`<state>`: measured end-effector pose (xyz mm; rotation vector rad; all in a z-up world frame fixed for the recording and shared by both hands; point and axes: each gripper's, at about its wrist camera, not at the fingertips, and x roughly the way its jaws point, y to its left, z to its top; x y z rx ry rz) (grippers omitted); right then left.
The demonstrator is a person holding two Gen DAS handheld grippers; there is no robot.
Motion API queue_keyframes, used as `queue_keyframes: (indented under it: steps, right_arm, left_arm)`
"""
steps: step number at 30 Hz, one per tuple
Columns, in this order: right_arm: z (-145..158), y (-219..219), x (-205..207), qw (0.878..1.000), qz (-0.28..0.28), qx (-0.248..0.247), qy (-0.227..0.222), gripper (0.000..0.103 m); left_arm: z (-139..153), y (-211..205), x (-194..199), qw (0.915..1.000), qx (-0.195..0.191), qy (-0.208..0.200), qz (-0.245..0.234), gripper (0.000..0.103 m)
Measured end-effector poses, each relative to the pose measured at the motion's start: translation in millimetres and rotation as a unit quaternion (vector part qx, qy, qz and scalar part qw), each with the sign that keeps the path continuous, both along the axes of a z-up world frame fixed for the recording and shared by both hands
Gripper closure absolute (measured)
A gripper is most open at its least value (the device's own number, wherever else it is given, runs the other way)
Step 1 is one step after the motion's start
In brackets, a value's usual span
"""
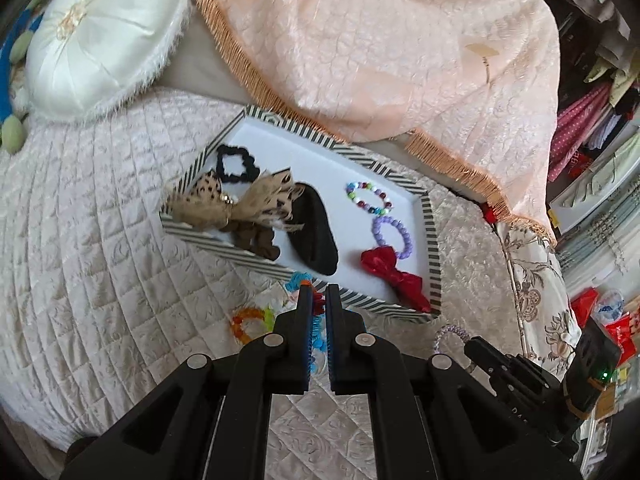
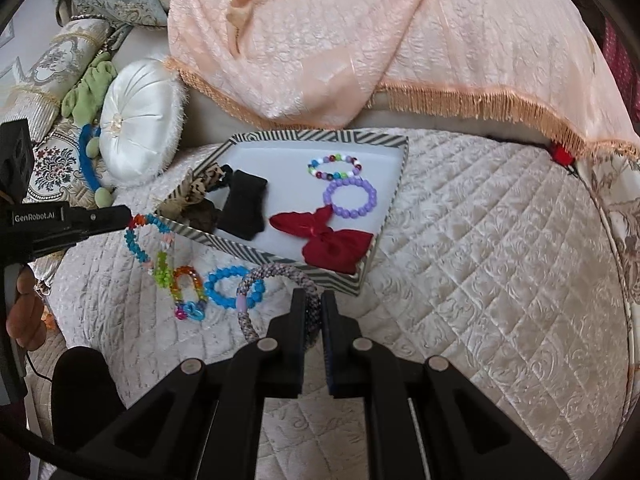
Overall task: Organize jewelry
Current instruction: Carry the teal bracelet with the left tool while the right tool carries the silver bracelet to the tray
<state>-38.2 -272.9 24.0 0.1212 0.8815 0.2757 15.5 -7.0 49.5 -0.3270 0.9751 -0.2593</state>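
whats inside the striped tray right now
Inside the striped tray: multicolour bead bracelet, purple bead bracelet, red bow, black pouch, leopard bow, black scrunchie, brown scrunchie. Anything beneath them is covered.

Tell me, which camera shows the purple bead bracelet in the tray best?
The right wrist view: the purple bead bracelet shows as a whole ring. In the left wrist view the bracelet is partly covered by the red bow.

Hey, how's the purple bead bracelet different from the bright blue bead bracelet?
The purple bracelet lies inside the striped tray; the blue bracelet lies outside on the quilt. Purple touches the red bow; blue overlaps the woven bangle. Both are round bead loops lying flat.
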Motion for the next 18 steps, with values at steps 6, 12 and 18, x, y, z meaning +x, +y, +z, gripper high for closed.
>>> queue_keyframes:
  steps: [6, 12, 18]
  right_arm:
    - [8, 4, 1, 1.000, 0.004, 0.000, -0.008, 0.096]
    - [9, 5, 1, 1.000, 0.004, -0.002, -0.009, 0.096]
    - [10, 7, 3, 1.000, 0.006, -0.004, -0.008, 0.096]
  left_arm:
    - [14, -2, 1, 0.9999, 0.006, -0.011, -0.002, 0.103]
    - [17, -8, 1, 0.9997, 0.019, -0.016, -0.002, 0.103]
    - [17, -13, 5, 0.9995, 0.028, -0.016, -0.005, 0.103]
